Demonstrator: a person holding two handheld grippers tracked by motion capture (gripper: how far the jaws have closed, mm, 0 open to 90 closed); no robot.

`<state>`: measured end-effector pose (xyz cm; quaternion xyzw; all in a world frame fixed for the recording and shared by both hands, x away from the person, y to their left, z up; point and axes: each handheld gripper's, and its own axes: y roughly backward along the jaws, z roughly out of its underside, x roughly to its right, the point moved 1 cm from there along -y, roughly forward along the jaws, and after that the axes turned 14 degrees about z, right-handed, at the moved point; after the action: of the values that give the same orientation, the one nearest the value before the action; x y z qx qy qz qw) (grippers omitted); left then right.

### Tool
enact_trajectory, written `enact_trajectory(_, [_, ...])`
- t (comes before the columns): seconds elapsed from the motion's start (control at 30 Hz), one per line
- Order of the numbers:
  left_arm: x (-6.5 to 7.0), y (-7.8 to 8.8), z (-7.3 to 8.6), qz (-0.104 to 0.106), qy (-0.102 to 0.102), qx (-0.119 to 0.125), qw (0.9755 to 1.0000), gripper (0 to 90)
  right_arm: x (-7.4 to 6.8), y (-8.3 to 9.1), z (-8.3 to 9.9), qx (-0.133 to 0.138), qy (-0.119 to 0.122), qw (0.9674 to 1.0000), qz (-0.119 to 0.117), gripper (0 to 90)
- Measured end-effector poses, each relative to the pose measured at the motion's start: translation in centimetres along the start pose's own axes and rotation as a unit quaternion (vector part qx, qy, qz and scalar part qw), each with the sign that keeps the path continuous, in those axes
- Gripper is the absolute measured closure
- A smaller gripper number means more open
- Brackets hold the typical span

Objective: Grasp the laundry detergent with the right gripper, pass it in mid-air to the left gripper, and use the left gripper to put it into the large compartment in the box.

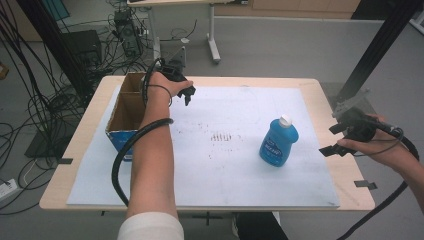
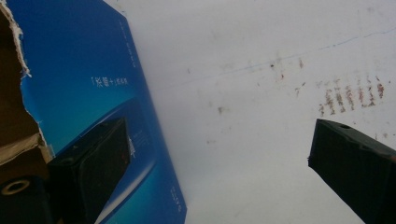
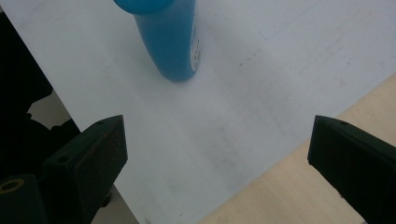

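Blue bottle standing upright right of centre; right gripper hovering just right, jaws apart; left gripper hanging beside far-left cardboard box, jaws apart.

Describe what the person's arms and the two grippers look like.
Both grippers are black, each with two blocky jaws. The left gripper trails a thick black cable that loops beside a bare forearm with a white sleeve at its upper end. The right gripper carries a grey plate on top and its own black cable.
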<state>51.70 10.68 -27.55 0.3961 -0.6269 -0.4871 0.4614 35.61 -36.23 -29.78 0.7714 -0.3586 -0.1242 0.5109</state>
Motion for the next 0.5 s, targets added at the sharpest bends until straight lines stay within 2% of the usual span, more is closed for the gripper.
enact_trajectory(0.13, [0.1, 0.0, 0.0, -0.001, -0.003, -0.001, 1.0000, 6.0, -0.5, -0.7, 0.4, 0.015, -0.011, 0.9998, -0.002, 4.5])
enact_trajectory(0.5, [0.2, -0.3, 0.0, -0.002, -0.003, -0.002, 1.0000, 6.1, -1.4, -2.3, 0.9, 0.030, -0.016, 0.9994, 0.000, 4.3])
